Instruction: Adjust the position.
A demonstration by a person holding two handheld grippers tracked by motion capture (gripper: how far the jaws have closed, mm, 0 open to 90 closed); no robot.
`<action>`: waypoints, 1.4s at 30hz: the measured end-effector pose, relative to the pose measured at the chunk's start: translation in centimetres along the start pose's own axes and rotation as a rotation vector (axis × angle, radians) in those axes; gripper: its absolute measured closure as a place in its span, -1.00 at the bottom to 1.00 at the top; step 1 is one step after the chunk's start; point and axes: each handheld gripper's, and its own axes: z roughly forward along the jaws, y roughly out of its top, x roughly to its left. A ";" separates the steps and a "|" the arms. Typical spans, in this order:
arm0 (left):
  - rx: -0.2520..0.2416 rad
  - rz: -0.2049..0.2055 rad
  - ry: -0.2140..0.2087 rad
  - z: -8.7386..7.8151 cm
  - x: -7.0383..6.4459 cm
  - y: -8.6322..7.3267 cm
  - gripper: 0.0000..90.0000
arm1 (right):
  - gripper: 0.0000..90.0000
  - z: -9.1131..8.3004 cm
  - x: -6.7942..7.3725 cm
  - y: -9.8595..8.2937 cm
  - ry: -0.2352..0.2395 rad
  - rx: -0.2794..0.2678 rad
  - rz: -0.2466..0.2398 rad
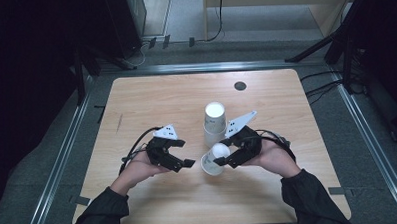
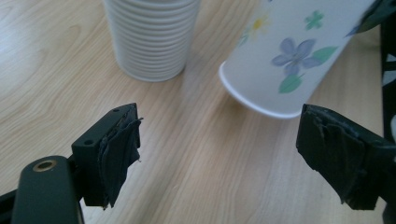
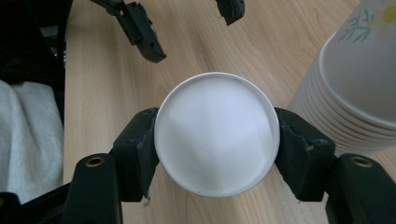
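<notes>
1. High view showed the person's right tool (image 1: 227, 158) clamped on a single white paper cup with a flower print (image 1: 211, 161), tipped on its side near the front middle of the pale wooden desk (image 1: 151, 98).
2. Just behind it stood a tall stack of nested white paper cups (image 1: 214, 122), upright, very close to the held cup; whether the two touched I could not tell.
3. The left tool (image 1: 180, 157) hung just left of the held cup with its jaws spread wide and nothing between them.
4. From the right gripper view, the two black jaws pressed on opposite sides of the cup's wall just below its round white bottom (image 3: 217, 144), which faced the camera.
5. From the left gripper view, the flowered cup (image 2: 289, 56) leaned over with its rim toward the spread jaws and hung just above the desk, as its shadow beneath suggested.
6. As for progress, I judged that one cup was apart from the stack and in hand; where it was meant to go was still open, and the rest of the stack waited untouched.
7. On contents: the top cup of the stack looked plain white inside and appeared empty. The held cup's inside was turned away from every camera, so I could not tell what, if anything, was in it.
8. A small dark round disc (image 1: 240, 85) sat near the far edge of the desk, well apart from the work.
</notes>
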 end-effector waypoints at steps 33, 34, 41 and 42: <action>-0.009 0.105 -0.184 3.8 -1.6 0.9 -0.72 | -0.19 0.4 0.4 -0.4 0.077 -0.132 0.043; -0.012 0.107 -0.189 3.8 -1.7 0.9 -0.72 | -0.19 0.4 0.4 -0.3 0.076 -0.133 0.046; -0.033 0.146 -0.203 3.6 -1.9 0.9 -0.67 | -0.19 0.5 0.6 0.0 0.106 -0.145 0.049; -0.036 0.156 -0.203 3.6 -2.0 0.8 -0.64 | -0.19 0.5 0.5 0.0 0.116 -0.153 0.054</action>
